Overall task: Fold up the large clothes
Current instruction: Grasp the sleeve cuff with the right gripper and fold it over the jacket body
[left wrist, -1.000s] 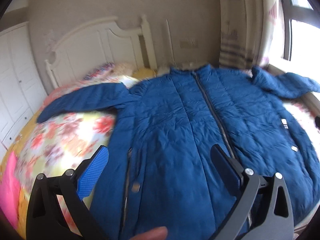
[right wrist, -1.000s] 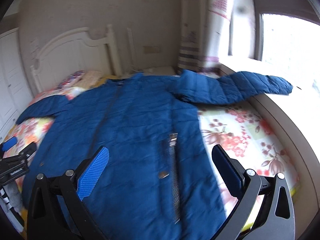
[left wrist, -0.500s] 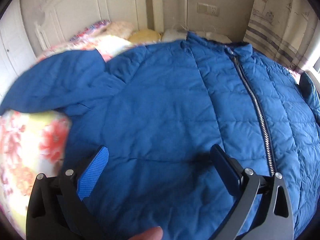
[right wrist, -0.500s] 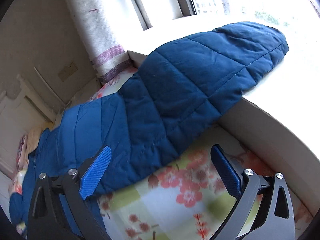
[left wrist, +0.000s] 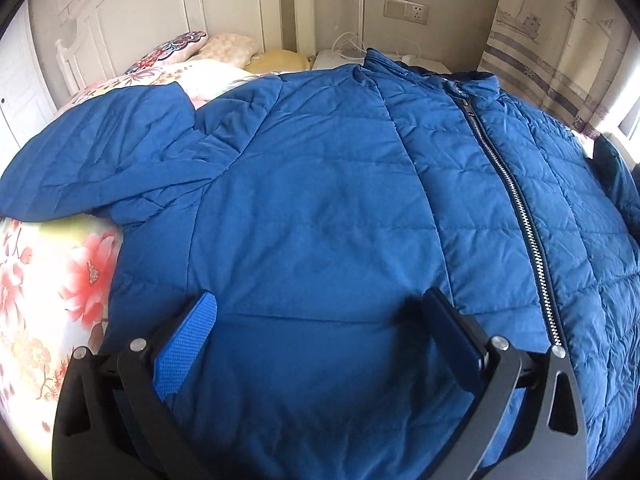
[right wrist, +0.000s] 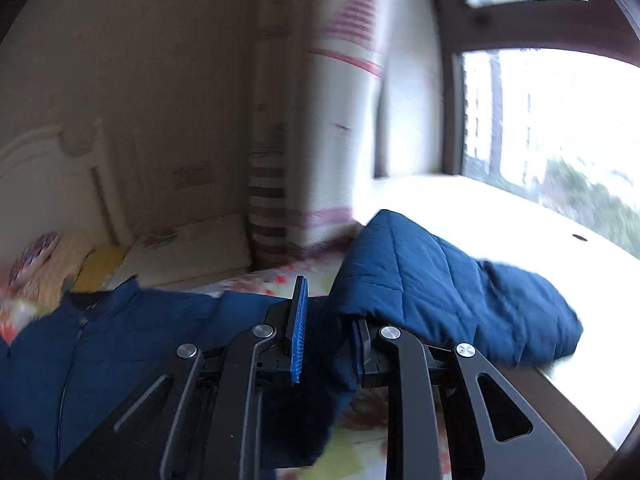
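A large blue quilted jacket (left wrist: 320, 208) lies front up on the bed, zipper (left wrist: 516, 208) closed, its left sleeve (left wrist: 100, 152) spread out to the side. My left gripper (left wrist: 320, 316) is open and hovers just above the jacket's left chest panel. In the right wrist view my right gripper (right wrist: 326, 320) is shut on the jacket's right sleeve (right wrist: 440, 280) and holds it lifted, the cuff end hanging over the window ledge. The jacket's body (right wrist: 120, 340) shows at lower left there.
A floral bedsheet (left wrist: 48, 280) covers the bed. Pillows (left wrist: 192, 48) and a white headboard (left wrist: 160, 8) are at the far end. A curtain (right wrist: 320, 140) and a bright window ledge (right wrist: 520, 232) border the bed's right side.
My right gripper has closed on the right sleeve and raised it off the ledge. My left gripper has moved closer over the jacket's chest and stays open.
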Available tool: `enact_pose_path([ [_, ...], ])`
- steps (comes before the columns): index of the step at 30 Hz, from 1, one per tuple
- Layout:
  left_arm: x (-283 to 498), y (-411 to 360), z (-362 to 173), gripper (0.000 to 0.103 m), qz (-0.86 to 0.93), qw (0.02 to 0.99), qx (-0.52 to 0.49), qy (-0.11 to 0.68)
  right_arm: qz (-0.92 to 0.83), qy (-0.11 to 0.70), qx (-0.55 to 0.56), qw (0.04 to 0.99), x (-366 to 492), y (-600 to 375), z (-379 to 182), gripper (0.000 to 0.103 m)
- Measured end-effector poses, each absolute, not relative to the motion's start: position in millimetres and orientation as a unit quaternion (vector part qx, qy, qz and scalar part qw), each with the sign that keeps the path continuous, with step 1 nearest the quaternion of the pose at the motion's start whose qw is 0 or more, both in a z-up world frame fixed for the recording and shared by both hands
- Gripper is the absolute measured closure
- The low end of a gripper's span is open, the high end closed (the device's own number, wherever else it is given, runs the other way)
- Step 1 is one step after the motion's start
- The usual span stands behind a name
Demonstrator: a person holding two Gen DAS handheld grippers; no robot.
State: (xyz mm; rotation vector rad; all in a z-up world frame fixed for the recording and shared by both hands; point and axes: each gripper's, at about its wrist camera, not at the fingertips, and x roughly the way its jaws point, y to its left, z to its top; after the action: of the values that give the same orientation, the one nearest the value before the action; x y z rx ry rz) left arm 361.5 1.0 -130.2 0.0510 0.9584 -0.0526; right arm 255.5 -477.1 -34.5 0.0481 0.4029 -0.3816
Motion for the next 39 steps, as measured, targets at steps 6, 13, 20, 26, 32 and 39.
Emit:
enact_pose_path([
  [6, 359, 8, -127, 0.002, -0.035, 0.89, 0.002, 0.454, -0.011, 0.267, -0.106, 0.958, 277, -323, -65, 0.081],
  [13, 358, 10, -126, 0.002, -0.038, 0.892, -0.004, 0.45, 0.065, 0.432, -0.092, 0.895, 289, -304, -136, 0.042],
  [20, 358, 11, -125, 0.002, -0.039, 0.892, -0.004, 0.449, 0.067, 0.372, 0.118, 0.918, 211, -404, -89, 0.03],
  [26, 358, 10, -125, 0.002, -0.039, 0.893, -0.003, 0.447, -0.03, 0.349, 0.383, 0.855, 224, -546, -129, 0.029],
  [32, 357, 12, -124, 0.002, -0.04, 0.895, -0.011, 0.444, -0.037, 0.338, 0.335, 0.879, 257, -531, -118, 0.085],
  [39, 353, 35, -117, 0.012, -0.033, 0.904, -0.075, 0.419, 0.065, 0.223, 0.166, 0.958, 269, -390, 3, 0.087],
])
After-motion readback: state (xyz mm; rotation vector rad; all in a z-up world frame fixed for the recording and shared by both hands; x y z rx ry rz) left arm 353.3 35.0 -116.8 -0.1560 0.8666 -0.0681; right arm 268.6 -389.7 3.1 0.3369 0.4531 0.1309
